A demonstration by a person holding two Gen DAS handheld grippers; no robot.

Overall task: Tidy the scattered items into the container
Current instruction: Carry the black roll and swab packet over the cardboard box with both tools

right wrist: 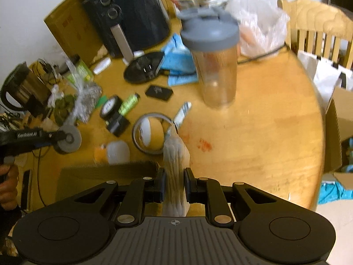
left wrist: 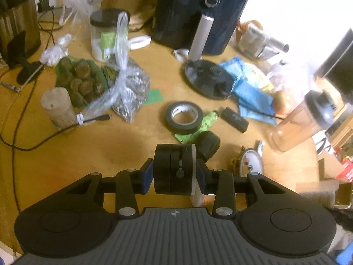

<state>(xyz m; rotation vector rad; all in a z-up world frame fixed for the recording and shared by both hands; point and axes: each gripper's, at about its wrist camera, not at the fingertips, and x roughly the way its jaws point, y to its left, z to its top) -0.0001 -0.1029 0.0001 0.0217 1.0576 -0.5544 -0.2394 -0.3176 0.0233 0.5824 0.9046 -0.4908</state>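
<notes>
My left gripper (left wrist: 174, 174) is shut on a black round disc-shaped object (left wrist: 174, 169) with a grey rim, held above the wooden table (left wrist: 123, 139). It also shows in the right wrist view (right wrist: 67, 140), at the far left. My right gripper (right wrist: 174, 184) is shut on a clear pack of wooden sticks (right wrist: 175, 174), held above the table. A cardboard box (right wrist: 339, 137) stands open off the table's right edge. Scattered on the table are a black tape roll (left wrist: 184, 116), a black adapter (left wrist: 234, 119), a green tube (left wrist: 198, 125) and a thin tape ring (right wrist: 150, 132).
A black air fryer (left wrist: 198, 11), a kettle (left wrist: 17, 22), a clear shaker bottle (right wrist: 215, 61), bags of food (left wrist: 130, 88), a white jar (left wrist: 106, 35), a blue packet (left wrist: 251, 84), cables (left wrist: 28, 114) and a round black lid (left wrist: 207, 78) crowd the table. A wooden chair (right wrist: 317, 24) stands behind.
</notes>
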